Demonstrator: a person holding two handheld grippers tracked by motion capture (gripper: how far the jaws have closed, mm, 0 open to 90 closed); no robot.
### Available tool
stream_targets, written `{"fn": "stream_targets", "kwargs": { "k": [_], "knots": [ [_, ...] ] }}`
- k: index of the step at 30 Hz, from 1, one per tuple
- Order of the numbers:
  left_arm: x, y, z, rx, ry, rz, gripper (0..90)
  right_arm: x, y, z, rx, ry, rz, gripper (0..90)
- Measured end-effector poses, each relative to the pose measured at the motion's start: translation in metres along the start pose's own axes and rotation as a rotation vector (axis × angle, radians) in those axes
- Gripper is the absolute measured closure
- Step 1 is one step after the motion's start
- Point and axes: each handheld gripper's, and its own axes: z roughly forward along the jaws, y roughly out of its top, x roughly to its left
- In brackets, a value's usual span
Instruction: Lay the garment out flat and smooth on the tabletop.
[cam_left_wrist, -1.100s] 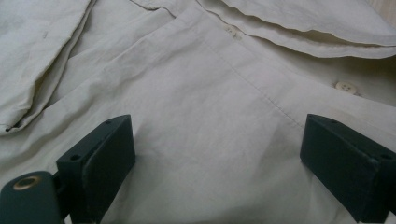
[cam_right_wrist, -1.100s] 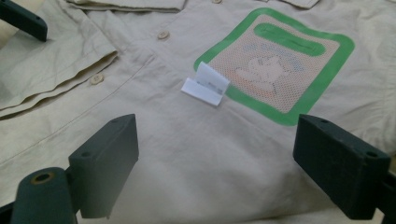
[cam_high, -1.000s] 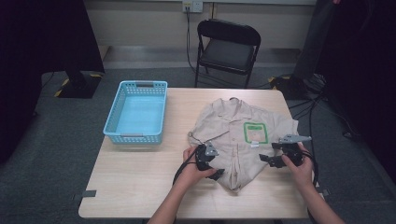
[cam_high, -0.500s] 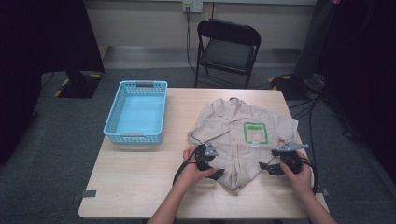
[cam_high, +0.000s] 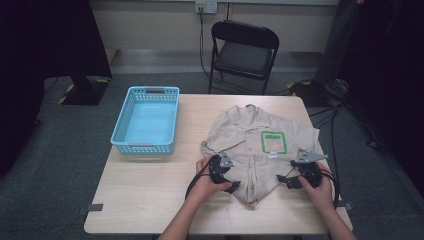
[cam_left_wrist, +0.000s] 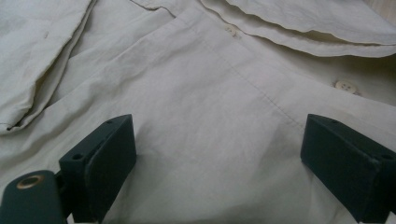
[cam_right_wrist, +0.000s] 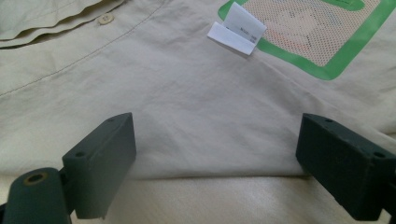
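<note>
A beige short-sleeved shirt (cam_high: 255, 145) lies spread on the wooden table (cam_high: 150, 195), collar away from me, with a green-framed mesh pocket (cam_high: 273, 141) on its chest. My left gripper (cam_high: 229, 183) rests at the shirt's lower left edge, jaws open over the cloth (cam_left_wrist: 210, 140). My right gripper (cam_high: 286, 181) sits at the lower right hem, open, with the hem (cam_right_wrist: 210, 158) between its jaws and a white label (cam_right_wrist: 237, 29) ahead. Neither holds anything.
A light blue plastic basket (cam_high: 148, 120) stands on the table's left half. A black folding chair (cam_high: 241, 50) is behind the far edge. Cables trail on the floor at the right. Bare tabletop lies at the front left.
My right gripper has slid down and toward me along the shirt's right side to the lower hem. The left gripper has stayed put.
</note>
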Motion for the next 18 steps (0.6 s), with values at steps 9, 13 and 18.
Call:
{"fn": "stream_targets", "kwargs": {
  "k": [9,13,18],
  "knots": [
    [0.005,0.005,-0.012,0.009,-0.001,-0.025,13.5,0.0,0.0,0.0,0.0,0.001,-0.002,11.2],
    [0.012,0.014,-0.02,-0.038,0.005,-0.056,13.4,0.0,0.0,0.0,0.0,0.001,-0.002,11.2],
    [0.021,0.023,-0.018,-0.045,0.022,-0.067,14.0,0.0,0.0,0.0,0.0,0.001,-0.002,11.2]
  ]
}}
